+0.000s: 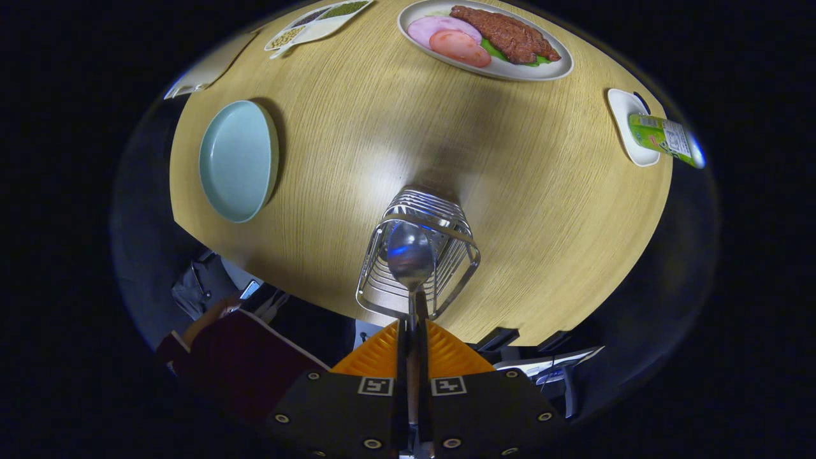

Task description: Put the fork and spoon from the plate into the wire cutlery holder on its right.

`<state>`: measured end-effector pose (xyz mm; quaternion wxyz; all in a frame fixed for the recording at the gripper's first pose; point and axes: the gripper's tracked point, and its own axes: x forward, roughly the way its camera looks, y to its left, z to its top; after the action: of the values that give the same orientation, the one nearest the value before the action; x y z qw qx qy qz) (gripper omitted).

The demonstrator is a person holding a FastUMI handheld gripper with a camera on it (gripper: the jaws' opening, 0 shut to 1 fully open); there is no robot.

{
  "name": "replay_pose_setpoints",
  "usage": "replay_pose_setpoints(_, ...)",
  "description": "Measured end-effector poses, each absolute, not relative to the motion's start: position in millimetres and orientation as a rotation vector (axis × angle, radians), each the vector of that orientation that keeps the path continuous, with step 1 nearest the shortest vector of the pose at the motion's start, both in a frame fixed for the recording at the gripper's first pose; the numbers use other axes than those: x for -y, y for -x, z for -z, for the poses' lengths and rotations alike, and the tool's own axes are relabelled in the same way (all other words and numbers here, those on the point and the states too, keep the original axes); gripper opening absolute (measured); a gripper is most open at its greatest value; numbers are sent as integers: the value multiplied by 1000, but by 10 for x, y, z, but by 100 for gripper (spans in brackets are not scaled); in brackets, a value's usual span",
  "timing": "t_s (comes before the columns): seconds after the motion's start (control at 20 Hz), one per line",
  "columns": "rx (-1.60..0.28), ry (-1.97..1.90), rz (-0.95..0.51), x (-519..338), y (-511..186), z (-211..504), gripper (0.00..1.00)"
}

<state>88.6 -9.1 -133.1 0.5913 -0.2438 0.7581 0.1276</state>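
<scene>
Both fingers of the hand-held gripper [413,331] pinch the spoon [410,255] over the wire cutlery holder [417,261].

Gripper [413,331] at bottom centre: two wedge-shaped ribbed fingers, flat dark mounting plates w/ round screws along edges, two square black-and-white marker tags near centre slot. Person's dark maroon sleeve [239,366] w/ pale trim, lower left.

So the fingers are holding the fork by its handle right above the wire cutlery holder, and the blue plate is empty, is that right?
Not quite: it is a spoon, not a fork. The gripper view shows the gripper with its fingers closed on the spoon's handle, the bowl hanging over the opening of the wire cutlery holder. The rest stands: the blue plate is empty.
</scene>
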Motion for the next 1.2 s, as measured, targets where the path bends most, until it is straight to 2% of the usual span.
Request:
replay_pose_setpoints(0.1, -1736, 551, -299, 65, -918, 1324, 11)
replay_pose_setpoints(0.2, -1695, 523, -295, 17, -963, 1301, 30)
replay_pose_setpoints(0.4, -1609, 461, -295, -83, -1017, 1201, 97)
replay_pose_setpoints(0.45, -1597, 440, -300, -97, -975, 1146, 99)
replay_pose_setpoints(0.65, -1391, 357, -298, -239, -1098, 943, 99)
replay_pose_setpoints(0.8, -1180, 301, -294, -287, -1125, 634, 99)
replay_pose_setpoints(1.2, -585, 83, -265, -389, -608, -440, 99)
